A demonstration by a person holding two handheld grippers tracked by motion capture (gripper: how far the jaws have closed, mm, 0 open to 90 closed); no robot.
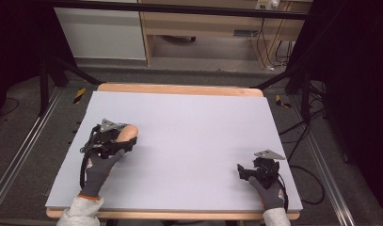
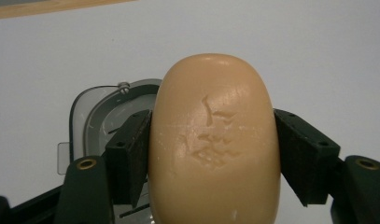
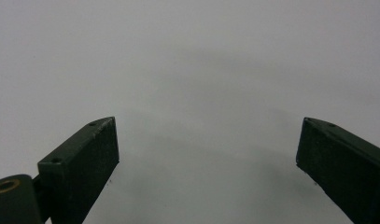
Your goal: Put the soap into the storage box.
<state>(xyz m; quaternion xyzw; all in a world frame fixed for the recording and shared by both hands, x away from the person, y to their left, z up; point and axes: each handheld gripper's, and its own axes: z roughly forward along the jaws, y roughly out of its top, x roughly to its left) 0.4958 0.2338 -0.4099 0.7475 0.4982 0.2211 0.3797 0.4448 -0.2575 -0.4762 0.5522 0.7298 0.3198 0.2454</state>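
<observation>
Pale grey sheet (image 1: 189, 141) over a wooden table (image 1: 179, 89), bare across the middle.

Nearest, at the bottom edge of the high view: two light sleeves and two grey-gloved hands. At lower right, right gripper (image 1: 246, 171) resting low on the sheet, jaws spread wide with nothing between them; in the right gripper view, just blank grey surface past the two black pads. Looks parked, out of the way and ready.

At centre left, left gripper (image 1: 117, 141) clenched on a tan bar of soap (image 2: 213, 140). Grips the bar across its narrow width, one pad flat against each long side, embossed face up toward the camera. Probably chosen because the rounded, slick bar offers its straightest flanks there. Sticks out beyond the jaws toward upper right in the high view, low over the sheet; hard to tell whether touching it.

Just behind and below the soap in the left gripper view, at centre left: a grey plastic dish (image 2: 92, 116) with a raised rim, likely a soap holder. Cannot tell whether the bar touches it.

Farther off, the table's bare wooden far edge, then dark carpeted floor (image 1: 29, 117) with metal rails and loose cables. At the top of the frame, a white panel (image 1: 102, 33) and a wooden cabinet (image 1: 203, 23).
</observation>
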